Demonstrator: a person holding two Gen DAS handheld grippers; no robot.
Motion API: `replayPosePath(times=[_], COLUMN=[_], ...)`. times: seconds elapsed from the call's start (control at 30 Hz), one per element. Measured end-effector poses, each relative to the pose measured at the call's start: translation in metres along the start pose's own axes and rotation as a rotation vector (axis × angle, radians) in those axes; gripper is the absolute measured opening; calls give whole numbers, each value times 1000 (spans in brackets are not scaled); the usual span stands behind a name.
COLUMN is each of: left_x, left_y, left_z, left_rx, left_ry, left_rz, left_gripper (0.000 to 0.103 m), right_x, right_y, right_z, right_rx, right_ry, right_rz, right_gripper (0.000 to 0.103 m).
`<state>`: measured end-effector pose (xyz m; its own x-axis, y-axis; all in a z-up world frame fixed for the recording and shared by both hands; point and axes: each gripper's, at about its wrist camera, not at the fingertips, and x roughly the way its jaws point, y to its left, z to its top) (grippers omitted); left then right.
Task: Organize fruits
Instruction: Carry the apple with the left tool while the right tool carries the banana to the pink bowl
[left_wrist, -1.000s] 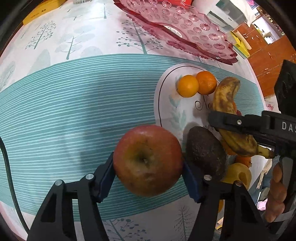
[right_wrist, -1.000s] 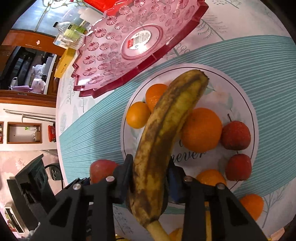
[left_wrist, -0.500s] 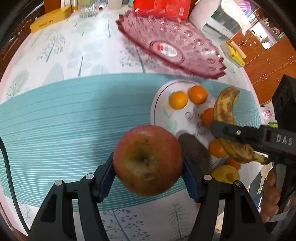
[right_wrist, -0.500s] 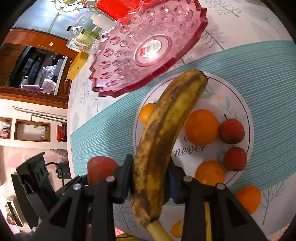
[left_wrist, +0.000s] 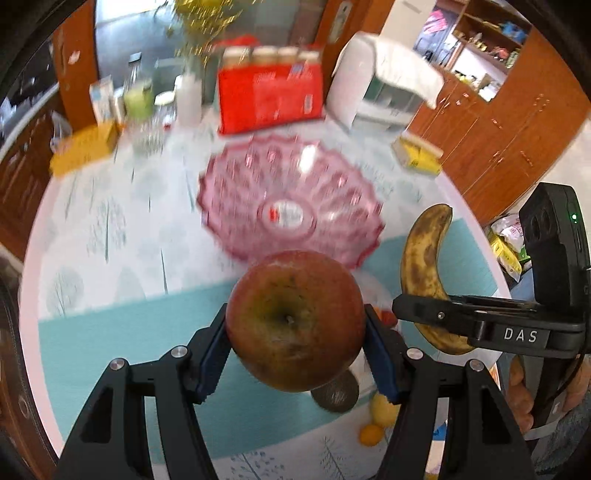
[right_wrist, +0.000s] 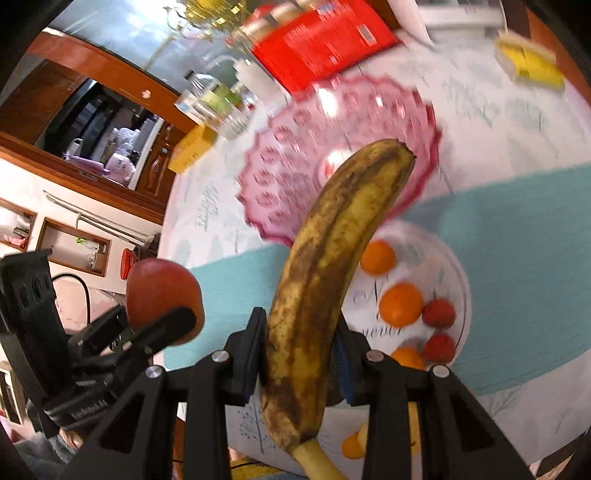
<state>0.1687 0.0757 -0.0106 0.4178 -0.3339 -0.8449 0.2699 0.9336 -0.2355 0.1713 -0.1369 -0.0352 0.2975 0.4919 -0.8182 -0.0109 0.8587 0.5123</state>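
Note:
My left gripper (left_wrist: 295, 343) is shut on a red apple (left_wrist: 295, 321) and holds it in the air above the table. The apple also shows in the right wrist view (right_wrist: 162, 291). My right gripper (right_wrist: 299, 362) is shut on a brown-spotted banana (right_wrist: 332, 266), also seen to the right in the left wrist view (left_wrist: 424, 266). An empty pink glass bowl (left_wrist: 288, 199) (right_wrist: 295, 177) sits on the table beyond both. A white plate (right_wrist: 447, 266) below holds oranges (right_wrist: 400, 304) and small red fruits (right_wrist: 437, 314).
A red box (left_wrist: 269, 98), bottles and jars (left_wrist: 138, 99), a yellow box (left_wrist: 85, 151) and a white appliance (left_wrist: 380, 88) stand at the table's far side. An avocado (left_wrist: 334, 393) and small yellow fruits (left_wrist: 384, 406) lie below the apple.
Both grippers have lifted and tilted up with their fruits. The pink bowl has come into fuller view ahead, and the plate of fruit has dropped lower in both views.

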Motion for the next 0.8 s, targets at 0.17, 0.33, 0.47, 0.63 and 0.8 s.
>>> replayPosePath(times=[0.17, 0.33, 0.47, 0.63, 0.8], left_x=[-19, -26, -26, -11, 30], left_y=[-9, -9, -3, 5, 15], left_z=[33, 61, 85, 109, 123], left_rx=[51, 65, 66, 76, 72], left_ry=[-66, -110, -157, -195, -150], left_rz=[19, 31, 69, 139, 169], left_gripper=[65, 65, 65, 65, 65], right_x=[-27, -43, -46, -35, -9], right_y=[15, 24, 28, 30, 26], right_z=[27, 56, 76, 95, 110], right_rx=[-50, -84, -108, -98, -76], right_ry=[-80, -141, -171, -183, -158], right_rz=[-27, -66, -103, -120, -138], right_gripper=[34, 34, 34, 34, 34])
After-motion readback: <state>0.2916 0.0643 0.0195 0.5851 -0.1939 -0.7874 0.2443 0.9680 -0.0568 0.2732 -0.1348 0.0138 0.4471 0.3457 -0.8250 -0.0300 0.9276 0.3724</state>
